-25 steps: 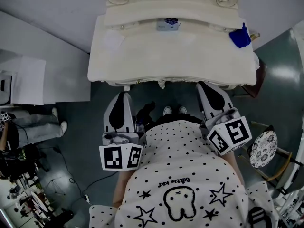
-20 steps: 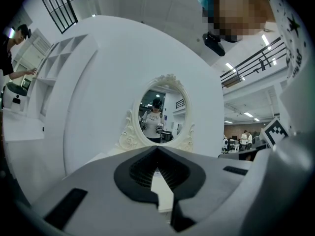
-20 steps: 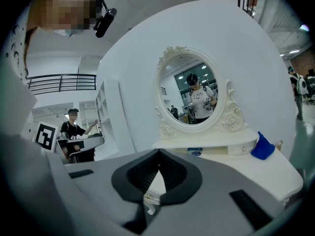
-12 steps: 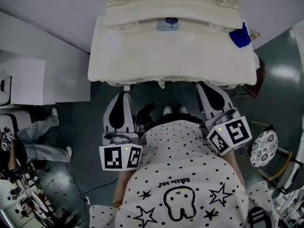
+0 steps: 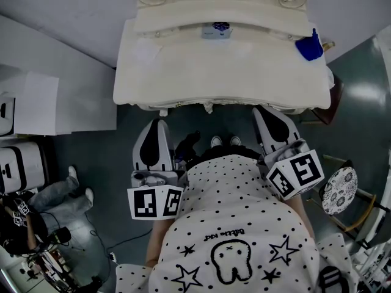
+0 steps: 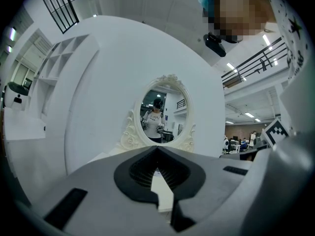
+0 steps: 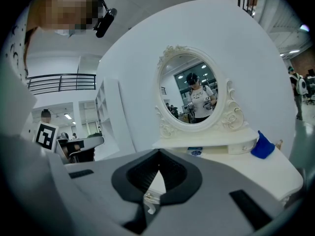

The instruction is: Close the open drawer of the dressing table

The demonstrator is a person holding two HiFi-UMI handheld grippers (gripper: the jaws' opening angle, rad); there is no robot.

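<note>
I wear a white shirt [image 5: 232,224] with black dots, outlined stars and a cartoon tooth. My left gripper [image 5: 157,123] and right gripper [image 5: 264,111] are grey with black insets, both topped with black-and-white marker cubes [image 5: 156,201].

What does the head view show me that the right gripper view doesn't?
Only the head view: both grippers from above, the left gripper and right gripper, the dark floor, and a round stool. Only the right gripper view: the oval mirror face-on with the person reflected, and that gripper's jaws together. Both: the dressing table top and the blue object on it.
</note>
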